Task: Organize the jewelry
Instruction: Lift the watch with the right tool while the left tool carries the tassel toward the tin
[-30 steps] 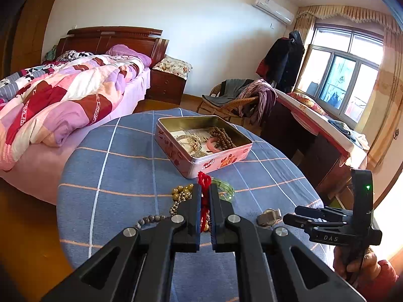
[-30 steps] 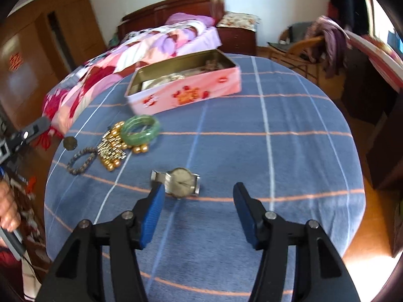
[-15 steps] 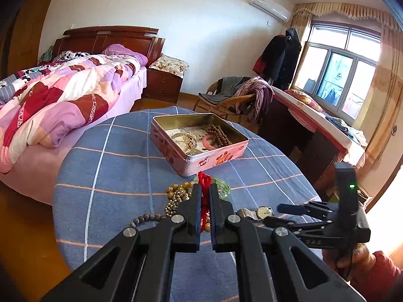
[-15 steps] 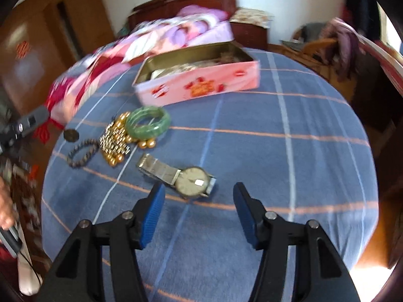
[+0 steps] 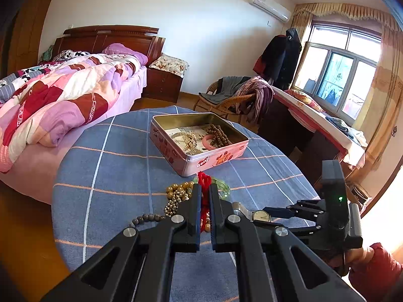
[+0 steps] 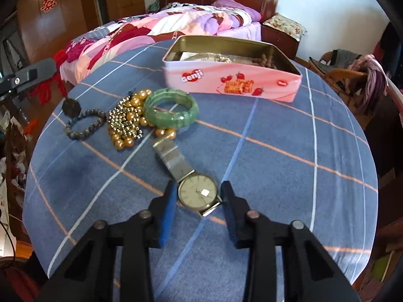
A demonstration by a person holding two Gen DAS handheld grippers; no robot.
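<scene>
Now the right gripper (image 6: 197, 198) tilts down, jaws closing around the watch (image 6: 199, 192); the left gripper (image 5: 205, 211) clamps a red tassel (image 5: 204, 180); the tin (image 5: 214, 154) holds beads.

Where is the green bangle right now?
In the right wrist view the green bangle lies on the blue tablecloth, left of centre, against the gold beads and just in front of the pink tin.

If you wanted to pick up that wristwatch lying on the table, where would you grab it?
Across the round case of the wristwatch, from above, one pad on each side. It lies flat and face up, and its mesh band runs away toward the green bangle, so the case edges are free. The right gripper already straddles it, its jaws closing.
</scene>
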